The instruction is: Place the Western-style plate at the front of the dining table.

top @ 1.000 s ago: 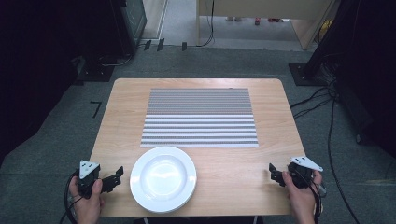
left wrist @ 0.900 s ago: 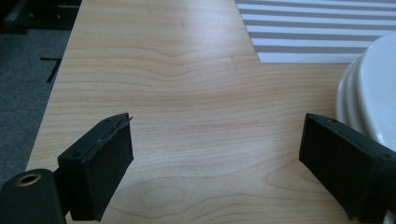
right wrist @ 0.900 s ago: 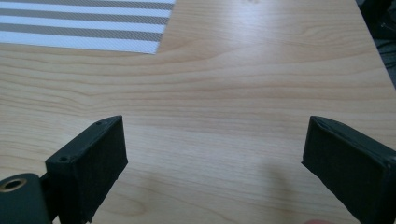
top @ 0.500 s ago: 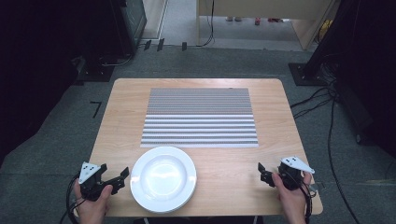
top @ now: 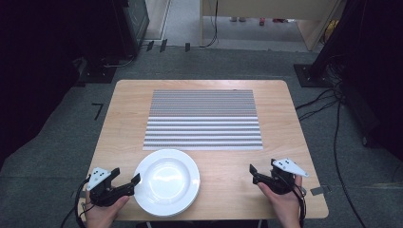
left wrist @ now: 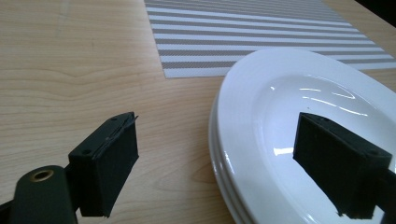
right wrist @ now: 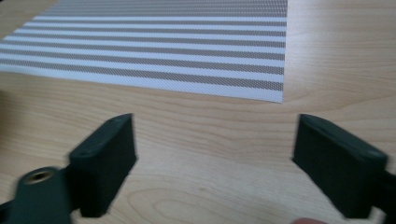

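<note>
Jaws spread on both grippers, left gripper [top: 124, 179] straddling the white plate's [top: 166, 180] rim.

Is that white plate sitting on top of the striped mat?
No, the plate rests on bare wood of the table, just in front of the striped mat.

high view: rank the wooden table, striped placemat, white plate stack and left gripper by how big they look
1. Light wooden table
2. Grey-and-white striped woven placemat
3. Round white plate stack
4. Black left gripper, open at the plates' left rim
</note>
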Motion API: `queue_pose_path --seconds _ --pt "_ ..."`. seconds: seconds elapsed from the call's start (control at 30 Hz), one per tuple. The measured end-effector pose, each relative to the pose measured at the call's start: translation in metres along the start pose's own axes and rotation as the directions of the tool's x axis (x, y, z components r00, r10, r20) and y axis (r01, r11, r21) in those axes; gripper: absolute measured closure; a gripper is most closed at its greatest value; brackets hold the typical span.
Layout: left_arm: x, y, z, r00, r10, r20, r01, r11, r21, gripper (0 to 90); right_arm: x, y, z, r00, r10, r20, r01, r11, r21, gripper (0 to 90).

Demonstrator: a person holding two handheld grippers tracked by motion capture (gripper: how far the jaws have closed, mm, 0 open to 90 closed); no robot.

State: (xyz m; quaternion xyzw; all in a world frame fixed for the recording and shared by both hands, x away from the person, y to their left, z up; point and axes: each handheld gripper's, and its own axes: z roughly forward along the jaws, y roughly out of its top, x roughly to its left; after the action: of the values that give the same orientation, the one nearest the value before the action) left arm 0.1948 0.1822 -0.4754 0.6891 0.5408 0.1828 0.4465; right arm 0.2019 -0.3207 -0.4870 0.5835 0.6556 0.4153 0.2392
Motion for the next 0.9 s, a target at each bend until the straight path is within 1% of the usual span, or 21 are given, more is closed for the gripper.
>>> queue_pose_path --seconds 0.03,0.07,0.13,0.23,0.27,0.3,0.33,0.37,0.4,0.43,0.47,0.53,0.6,0.7,0.77,0.9 --pt "-0.003 -0.001 0.001 0.9999 0.008 0.009 -0.008 0.9999 0.01 14.9 0.006 0.001 0.001 1.0 0.004 -0.007 -0.004 1.0 0.0 17.1" --pt "-0.004 -0.001 0.002 0.9998 0.014 0.013 -0.014 0.9997 0.018 15.7 0.009 0.002 0.002 0.9999 0.005 -0.011 -0.005 1.0 -0.001 19.5" --pt "-0.006 -0.002 0.003 0.9998 0.016 0.012 -0.017 0.9996 0.024 21.9 0.016 0.002 0.002 0.9997 0.006 -0.023 -0.006 1.0 -0.014 25.0" --pt "-0.01 -0.003 0.003 0.9994 0.03 0.02 -0.03 0.9991 0.031 26.0 0.026 0.004 0.002 0.9991 -0.017 -0.04 0.016 0.999 -0.032 33.6" --pt "-0.01 -0.003 0.003 0.9994 0.03 0.02 -0.03 0.9991 0.031 27.5 0.026 0.004 0.002 0.9991 -0.017 -0.04 0.016 0.999 -0.032 33.6" --pt "-0.011 -0.003 0.004 0.9993 0.032 0.02 -0.033 0.9989 0.032 27.5 0.029 0.005 0.002 0.9984 -0.025 -0.052 0.023 0.999 -0.034 36.9" --pt "-0.012 -0.004 0.004 0.9989 0.038 0.026 -0.039 0.9985 0.038 31.4 0.035 0.006 0.002 0.9961 -0.035 -0.081 0.032 0.999 -0.037 44.5" --pt "-0.013 -0.005 0.004 0.9987 0.043 0.029 -0.044 0.9981 0.042 33.0 0.037 0.006 0.002 0.9943 -0.035 -0.1 0.032 0.999 -0.037 47.0" --pt "-0.014 -0.005 0.005 0.9985 0.046 0.03 -0.047 0.9979 0.044 34.9 0.04 0.007 0.002 0.9926 -0.029 -0.118 0.025 0.999 -0.039 49.7" --pt "-0.014 -0.005 0.005 0.9985 0.046 0.03 -0.047 0.9979 0.044 36.1 0.04 0.007 0.002 0.9926 -0.029 -0.118 0.025 0.999 -0.039 49.7" --pt "-0.014 -0.005 0.006 0.9984 0.047 0.033 -0.049 0.9976 0.049 37.1 0.046 0.008 0.003 0.9902 -0.005 -0.139 -0.002 0.999 -0.047 55.8" --pt "-0.015 -0.006 0.006 0.9981 0.051 0.035 -0.053 0.9973 0.051 40.1 0.053 0.008 0.004 0.988 0.005 -0.154 -0.014 0.998 -0.056 60.8" --pt "-0.015 -0.006 0.006 0.9978 0.055 0.037 -0.057 0.997 0.053 42.6 0.06 0.009 0.007 0.9849 0.012 -0.173 -0.023 0.998 -0.059 63.7" --pt "-0.015 -0.006 0.006 0.9971 0.063 0.043 -0.065 0.9961 0.059 47.0 0.07 0.01 0.012 0.9774 0.027 -0.21 -0.038 0.998 -0.047 66.2" --pt "-0.016 -0.007 0.007 0.9967 0.072 0.035 -0.074 0.9953 0.061 48.6 0.078 0.011 0.015 0.9738 0.022 -0.226 -0.033 0.999 -0.042 66.8" --pt "-0.015 -0.007 0.007 0.997 0.07 0.033 -0.072 0.9952 0.066 51.0 0.094 0.013 0.023 0.9627 0.01 -0.271 -0.018 1.0 -0.025 66.3"
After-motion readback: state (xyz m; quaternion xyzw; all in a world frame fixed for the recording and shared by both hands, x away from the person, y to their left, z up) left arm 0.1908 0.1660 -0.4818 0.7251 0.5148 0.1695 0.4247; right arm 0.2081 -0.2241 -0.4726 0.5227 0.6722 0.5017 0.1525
